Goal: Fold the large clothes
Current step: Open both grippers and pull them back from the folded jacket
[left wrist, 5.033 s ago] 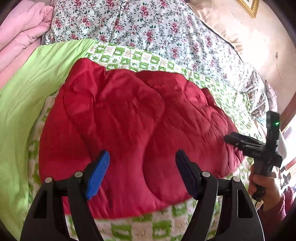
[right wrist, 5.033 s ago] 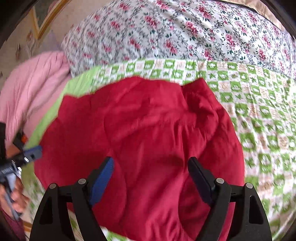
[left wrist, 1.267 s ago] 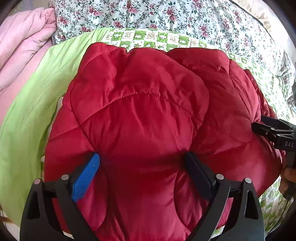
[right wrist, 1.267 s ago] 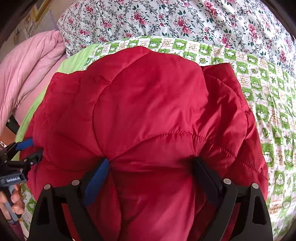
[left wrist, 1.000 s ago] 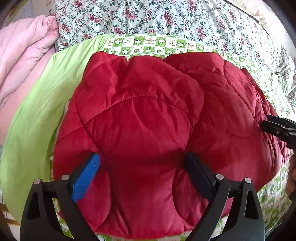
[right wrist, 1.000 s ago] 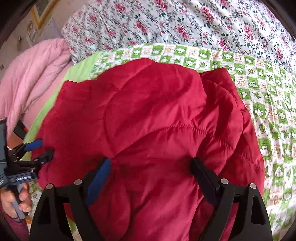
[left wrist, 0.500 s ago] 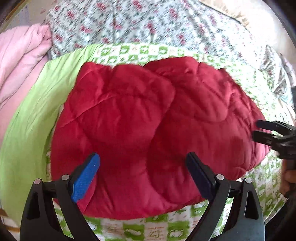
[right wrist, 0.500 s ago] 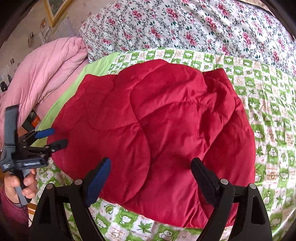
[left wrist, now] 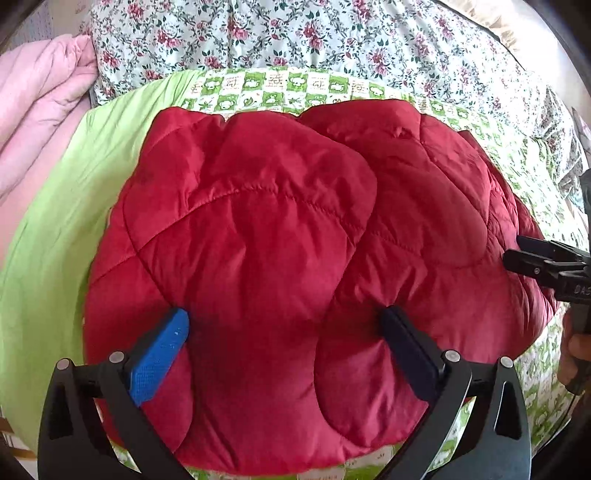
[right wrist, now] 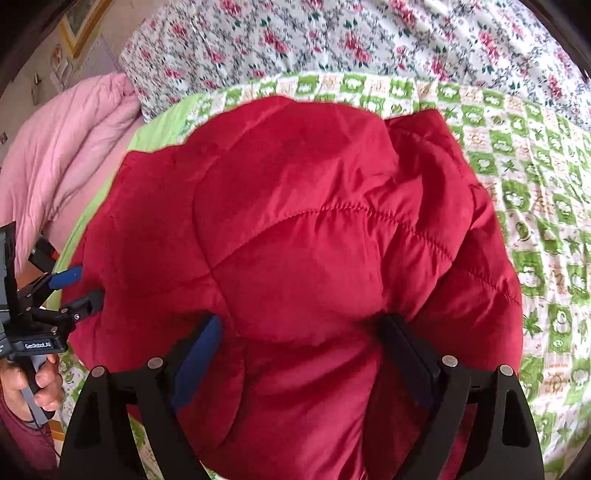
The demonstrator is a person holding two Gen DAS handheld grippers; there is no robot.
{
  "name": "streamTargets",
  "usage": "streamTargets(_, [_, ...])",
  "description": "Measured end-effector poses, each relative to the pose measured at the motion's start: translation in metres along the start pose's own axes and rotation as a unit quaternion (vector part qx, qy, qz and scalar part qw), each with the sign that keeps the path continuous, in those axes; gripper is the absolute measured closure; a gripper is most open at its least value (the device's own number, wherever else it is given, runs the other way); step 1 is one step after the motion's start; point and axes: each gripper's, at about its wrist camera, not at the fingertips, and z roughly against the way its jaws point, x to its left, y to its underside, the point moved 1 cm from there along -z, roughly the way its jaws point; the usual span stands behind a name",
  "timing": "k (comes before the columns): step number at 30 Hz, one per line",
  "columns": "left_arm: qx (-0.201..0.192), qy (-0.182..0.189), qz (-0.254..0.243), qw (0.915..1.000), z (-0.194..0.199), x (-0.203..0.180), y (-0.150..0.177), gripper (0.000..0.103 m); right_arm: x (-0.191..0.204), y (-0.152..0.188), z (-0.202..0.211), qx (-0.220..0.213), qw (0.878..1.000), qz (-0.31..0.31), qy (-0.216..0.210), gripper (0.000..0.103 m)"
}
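Lowered again, both spread tongs, left (left wrist: 284, 332) widening, dent puffy red jacket (left wrist: 295, 240).

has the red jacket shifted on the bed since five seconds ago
Cannot tell. The red jacket sits lower beneath the floral quilt in both views, but the cameras moved too; its bundled shape looks about the same.

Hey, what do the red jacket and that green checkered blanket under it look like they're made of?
Red jacket: looks like a padded synthetic shell, perhaps nylon or polyester, going by its slight sheen, puffy panels and stitched quilting lines. Green checkered blanket: seems a thin matte printed cotton or cotton blend, lying flat with small cartoon motifs; the fibre itself can't be confirmed by sight.
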Motion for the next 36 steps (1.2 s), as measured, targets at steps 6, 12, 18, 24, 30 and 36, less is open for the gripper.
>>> streamTargets(6, [-0.015, -0.028, -0.022, 0.9993, 0.023, -0.008, 0.012, 0.0, 0.012, 0.018, 0.032, -0.014, 1.0, 0.016, -0.019, 0.014])
streamTargets(12, [-0.025, -0.05, -0.048, 0.9973, 0.041, -0.013, 0.03, 0.0, 0.035, 0.042, 0.055, -0.006, 0.998, 0.06, -0.029, 0.013])
streamTargets(18, [-0.039, -0.067, -0.088, 0.9931, 0.058, -0.02, 0.054, 0.0, 0.04, 0.069, 0.069, 0.012, 0.996, 0.084, -0.026, 0.013])
streamTargets(24, [-0.053, -0.094, -0.105, 0.9887, 0.074, -0.027, 0.059, 0.0, 0.042, 0.087, 0.076, 0.033, 0.994, 0.108, -0.017, 0.01])
streamTargets(30, [-0.093, -0.102, -0.131, 0.9818, 0.111, -0.035, 0.044, 0.0, 0.057, 0.08, 0.116, -0.008, 0.987, 0.163, 0.009, 0.0])
streamTargets(36, [-0.091, -0.092, -0.12, 0.9843, 0.106, -0.038, 0.036, 0.0, 0.06, 0.067, 0.122, -0.015, 0.985, 0.174, 0.013, 0.0])
